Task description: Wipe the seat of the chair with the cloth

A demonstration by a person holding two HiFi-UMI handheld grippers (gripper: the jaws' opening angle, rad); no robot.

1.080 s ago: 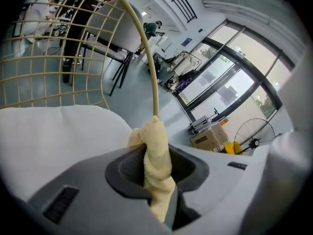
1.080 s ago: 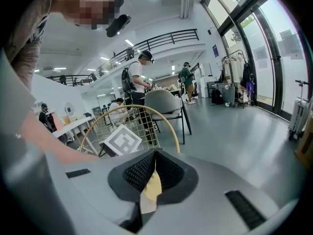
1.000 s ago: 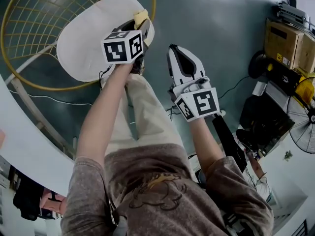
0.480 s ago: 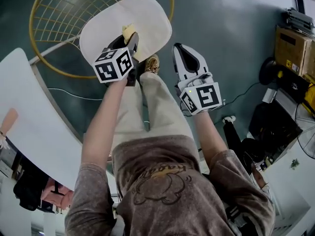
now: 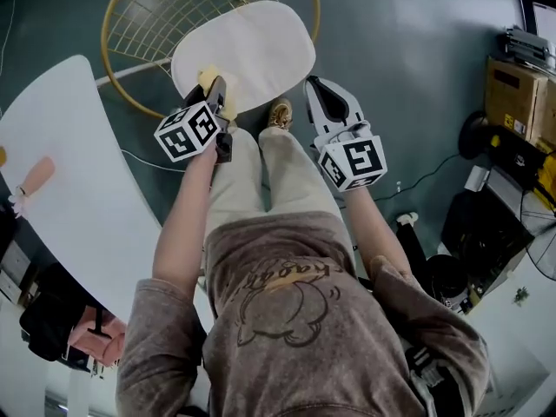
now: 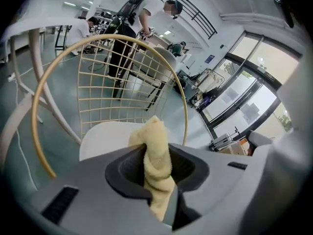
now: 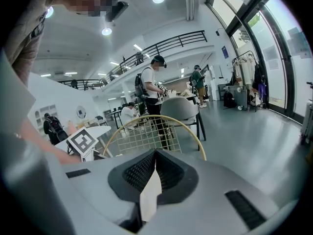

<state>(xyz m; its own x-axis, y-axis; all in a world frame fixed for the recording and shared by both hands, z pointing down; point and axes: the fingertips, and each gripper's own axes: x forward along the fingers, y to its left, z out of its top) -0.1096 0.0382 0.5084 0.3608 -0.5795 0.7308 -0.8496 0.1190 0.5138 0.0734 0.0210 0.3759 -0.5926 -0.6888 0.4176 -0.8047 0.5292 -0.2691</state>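
- The yellow cloth (image 6: pixel 155 151) is twisted into a bunch and pinched in the left tool (image 5: pixel 215 98), with a tuft poking past the tip.
- Under that tip lies the near edge of the chair's (image 5: pixel 148 16) white seat (image 5: pixel 248 46).
- The right tool (image 5: pixel 326 102) hangs alongside, pressed together and empty.
- Risk: with so small a tuft, the hard jaws may scrape the seat, or drag may pull the cloth free.

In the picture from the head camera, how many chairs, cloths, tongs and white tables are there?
Chair: 1
Cloth: 1
Tongs: 2, the left tongs shut on the cloth, and the right tongs
White table: 1
Total: 5
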